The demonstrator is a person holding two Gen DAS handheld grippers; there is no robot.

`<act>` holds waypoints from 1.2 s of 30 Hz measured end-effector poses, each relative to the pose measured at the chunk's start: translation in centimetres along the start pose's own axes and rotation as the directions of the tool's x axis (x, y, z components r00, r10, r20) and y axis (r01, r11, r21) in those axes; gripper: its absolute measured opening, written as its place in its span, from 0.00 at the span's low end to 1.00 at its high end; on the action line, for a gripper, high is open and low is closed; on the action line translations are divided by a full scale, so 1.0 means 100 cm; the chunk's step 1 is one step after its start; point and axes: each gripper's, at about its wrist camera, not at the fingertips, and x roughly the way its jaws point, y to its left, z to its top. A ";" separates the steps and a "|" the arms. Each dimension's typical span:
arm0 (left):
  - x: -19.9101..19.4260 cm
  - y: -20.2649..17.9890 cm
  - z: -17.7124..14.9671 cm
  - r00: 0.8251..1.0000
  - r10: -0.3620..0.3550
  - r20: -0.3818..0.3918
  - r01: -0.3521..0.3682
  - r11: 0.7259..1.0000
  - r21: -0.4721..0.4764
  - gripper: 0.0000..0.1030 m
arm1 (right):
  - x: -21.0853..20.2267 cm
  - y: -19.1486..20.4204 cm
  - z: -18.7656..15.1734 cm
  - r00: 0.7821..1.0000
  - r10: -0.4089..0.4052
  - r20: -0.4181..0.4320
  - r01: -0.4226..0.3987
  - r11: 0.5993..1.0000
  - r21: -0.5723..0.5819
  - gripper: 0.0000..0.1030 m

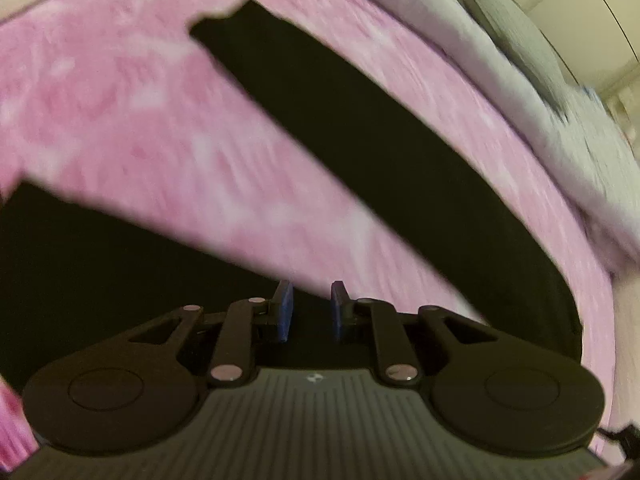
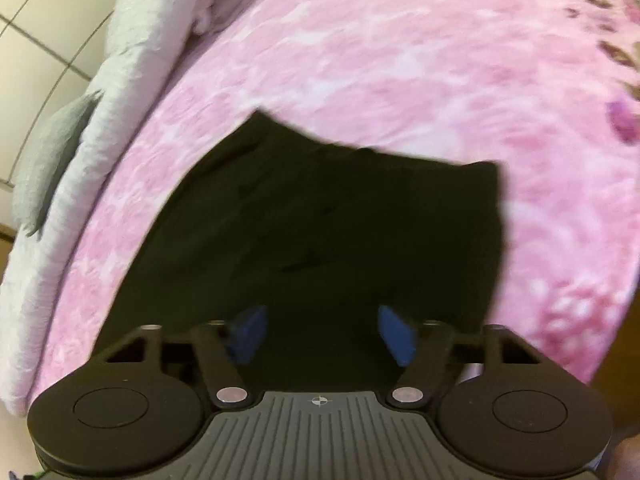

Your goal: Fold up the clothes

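A black garment (image 1: 360,128) lies spread on a pink bed cover (image 1: 132,112); in the left wrist view one long leg-like strip runs from upper left to lower right and another part fills the lower left. My left gripper (image 1: 311,310) hovers over its near edge, blue pads a narrow gap apart, nothing visibly between them. In the right wrist view the black garment (image 2: 320,220) shows as a wide dark panel on the pink cover (image 2: 400,60). My right gripper (image 2: 322,334) is open wide just above it, empty.
A pale grey blanket (image 1: 520,92) runs along the bed's far edge, with a darker grey piece on it (image 2: 52,160). A light wall (image 2: 36,40) lies beyond it. Dark floral print marks the pink cover at the far right (image 2: 622,120).
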 end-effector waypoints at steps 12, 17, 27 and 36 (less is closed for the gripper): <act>-0.065 0.019 -0.115 0.971 0.220 0.088 -0.200 0.961 -0.192 0.21 | 0.009 -0.122 0.029 0.995 0.086 -0.051 -0.088 0.995 -0.054 0.50; -0.095 0.018 -0.143 0.969 0.191 0.156 -0.129 0.931 -0.343 0.25 | 0.011 -0.148 0.052 0.973 0.227 -0.040 -0.226 0.974 0.026 0.57; -0.109 0.055 -0.138 0.929 0.285 0.236 -0.151 0.874 -0.461 0.29 | 0.036 -0.141 0.066 0.976 0.216 -0.034 -0.217 0.975 -0.044 0.10; -0.079 0.136 -0.094 0.910 0.348 0.224 -0.139 0.766 -0.627 0.37 | 0.045 -0.126 0.052 0.992 0.129 0.000 -0.129 0.991 -0.021 0.50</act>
